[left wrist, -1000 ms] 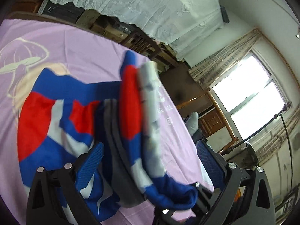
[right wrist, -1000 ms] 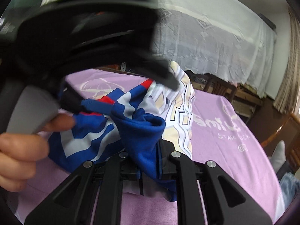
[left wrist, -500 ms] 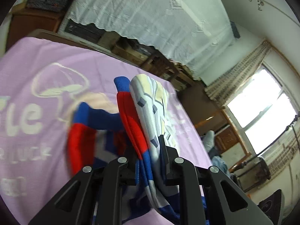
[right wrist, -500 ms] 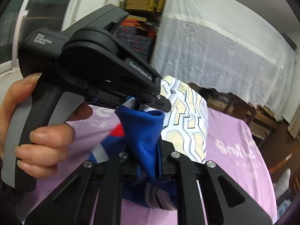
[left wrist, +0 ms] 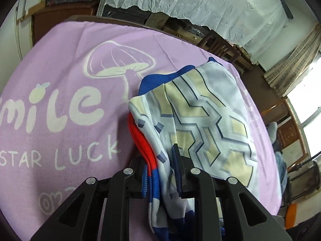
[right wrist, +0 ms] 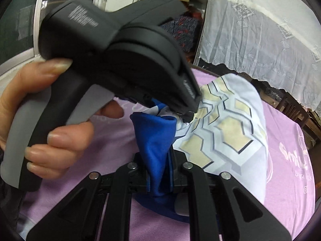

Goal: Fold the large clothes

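Note:
The garment (left wrist: 202, 118) is a large piece with blue, red and white panels and a pale grey side printed with cream hexagons. My left gripper (left wrist: 160, 172) is shut on a bunched edge of it and holds it above the purple cloth. My right gripper (right wrist: 160, 172) is shut on a blue fold of the same garment (right wrist: 154, 138); the hexagon side (right wrist: 226, 134) hangs to its right. The left gripper's black body (right wrist: 120, 60), held in a hand (right wrist: 60, 124), sits just above and left of the right gripper.
A purple cloth (left wrist: 60, 92) with a white mushroom and "Smile / Star Luck" lettering covers the table. Behind stand dark wooden chairs (left wrist: 218, 42) and a white lace-covered stack (left wrist: 200, 2). A bright window (left wrist: 309, 100) is at the right.
The left gripper went from open to shut on the garment. Both grippers lifted the garment off the cloth and came close together, and the hexagon side now faces the cameras.

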